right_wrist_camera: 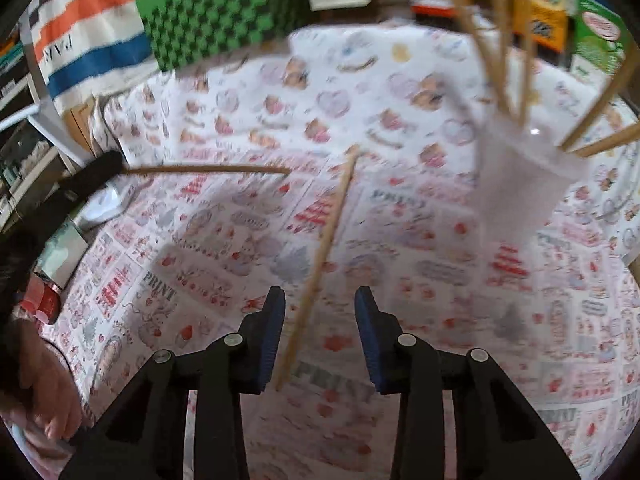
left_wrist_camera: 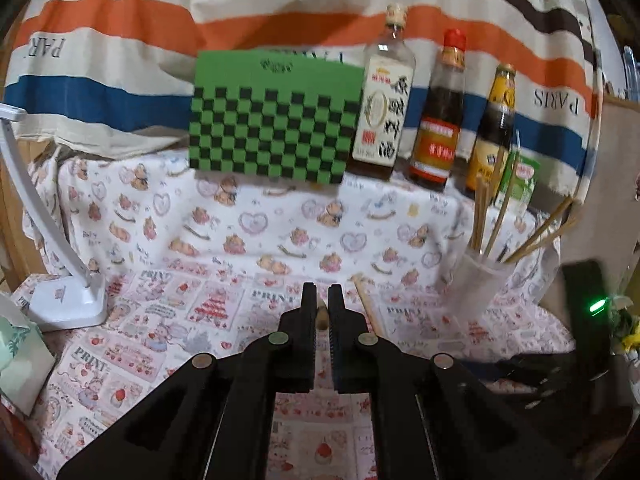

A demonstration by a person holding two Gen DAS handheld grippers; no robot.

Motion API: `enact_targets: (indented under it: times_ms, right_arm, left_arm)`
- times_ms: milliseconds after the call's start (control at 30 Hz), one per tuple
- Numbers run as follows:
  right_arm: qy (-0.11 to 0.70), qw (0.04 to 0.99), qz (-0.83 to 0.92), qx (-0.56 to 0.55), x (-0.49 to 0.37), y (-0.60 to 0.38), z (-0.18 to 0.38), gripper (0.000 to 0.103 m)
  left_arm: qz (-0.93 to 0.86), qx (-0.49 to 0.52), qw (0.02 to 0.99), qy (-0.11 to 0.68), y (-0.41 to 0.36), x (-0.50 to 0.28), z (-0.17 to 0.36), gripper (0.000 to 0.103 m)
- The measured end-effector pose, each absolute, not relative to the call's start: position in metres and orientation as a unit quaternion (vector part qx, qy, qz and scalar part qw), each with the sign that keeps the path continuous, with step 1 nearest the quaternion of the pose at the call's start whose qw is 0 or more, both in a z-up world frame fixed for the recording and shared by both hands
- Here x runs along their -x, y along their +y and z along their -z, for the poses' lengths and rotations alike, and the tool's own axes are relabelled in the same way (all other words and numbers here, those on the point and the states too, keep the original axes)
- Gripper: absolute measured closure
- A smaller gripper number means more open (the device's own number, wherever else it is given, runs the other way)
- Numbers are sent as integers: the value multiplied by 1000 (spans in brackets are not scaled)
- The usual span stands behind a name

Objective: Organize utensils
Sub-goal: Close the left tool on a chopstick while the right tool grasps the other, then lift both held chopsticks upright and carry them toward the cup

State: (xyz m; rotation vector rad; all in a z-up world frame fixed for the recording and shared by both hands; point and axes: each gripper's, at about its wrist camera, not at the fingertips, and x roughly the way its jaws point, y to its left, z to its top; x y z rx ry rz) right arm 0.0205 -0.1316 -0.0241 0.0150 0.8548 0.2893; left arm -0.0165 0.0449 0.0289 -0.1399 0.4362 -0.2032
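My left gripper (left_wrist_camera: 322,300): jaws clamped, tips toward 12 o'clock. My right gripper (right_wrist_camera: 320,300): jaws apart, angled down. My hand (right_wrist_camera: 52,396): 8 o'clock.

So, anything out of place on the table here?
One loose chopstick lies flat on the printed cloth, between the right gripper's open jaws, while the others stand in the translucent cup. The left gripper holds another. Nothing spilled or damaged.

a checkered box (left_wrist_camera: 272,116) stands at the back of the tabletop (left_wrist_camera: 248,236), three bottles (left_wrist_camera: 436,120) in a row to its right; nearer on the right, a cup (left_wrist_camera: 476,280) holds chopsticks (left_wrist_camera: 500,216); one chopstick (right_wrist_camera: 320,260) lies on the tabletop left of the cup; a lamp base (left_wrist_camera: 68,300) sits far left.
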Motion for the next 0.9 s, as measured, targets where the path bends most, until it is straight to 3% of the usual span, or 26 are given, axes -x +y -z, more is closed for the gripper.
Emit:
enact_targets:
  times_ms: [200,367,500,733,900]
  right_arm:
    - [445,888,-116,-18,-34,-116,48,75]
    - [434,895,-95,35,-34,-107,52,96]
    - [432,895,-109,-10,-35,-126,48,96]
    - [304,947,-101,-2,8,-158,-13,96]
    - [263,959,-104,-7,21,-168,-46,96]
  left_arm:
    - [75,65,976,193,51,22,-35,99]
    - [67,59,978,187,49,25,-35,99]
    - [67,59,981,173,49,30,-38,99]
    - [77,47,983,162,42,35,-41,99]
    - [84,41,983,159,36,37,-45,99]
